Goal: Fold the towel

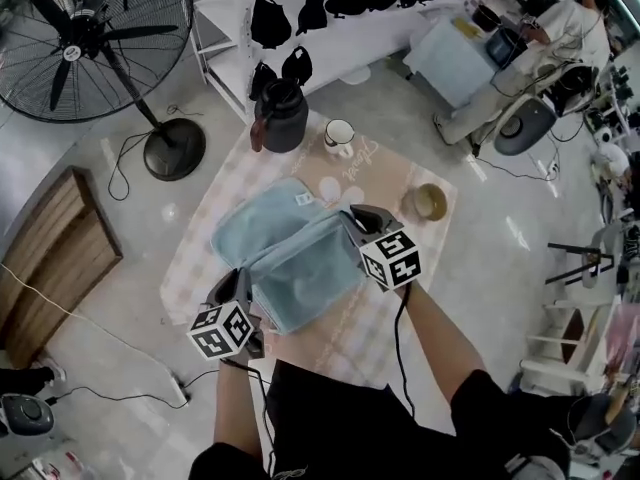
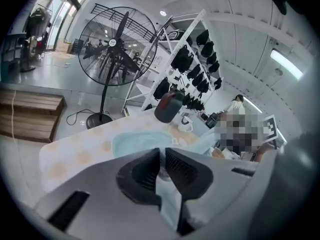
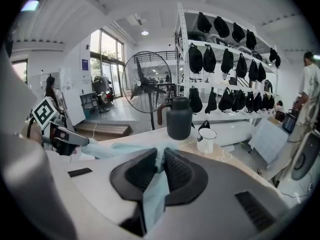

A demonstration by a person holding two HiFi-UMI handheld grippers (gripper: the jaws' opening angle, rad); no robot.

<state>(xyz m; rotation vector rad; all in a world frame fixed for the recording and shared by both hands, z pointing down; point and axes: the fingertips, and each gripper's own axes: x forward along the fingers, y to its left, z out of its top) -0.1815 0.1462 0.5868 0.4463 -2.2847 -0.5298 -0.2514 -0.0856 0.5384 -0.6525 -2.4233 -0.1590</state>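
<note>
A light blue towel [image 1: 290,253] lies partly on a small table with a pale checked cloth [image 1: 200,258]. Its near edge is lifted off the table and stretched between both grippers. My left gripper [image 1: 243,276] is shut on the towel's near left corner; blue cloth [image 2: 167,199] shows pinched between its pads. My right gripper [image 1: 350,216] is shut on the near right corner, with a strip of towel [image 3: 156,194] hanging between its jaws. The far part of the towel [image 2: 140,141] rests flat on the table.
A dark jug [image 1: 280,116], a white mug [image 1: 339,136] and a small bowl [image 1: 430,202] stand at the table's far side. A large floor fan [image 1: 90,38] stands to the left, a wooden pallet [image 1: 55,258] beside it, and a rack of black bags [image 3: 225,59] behind.
</note>
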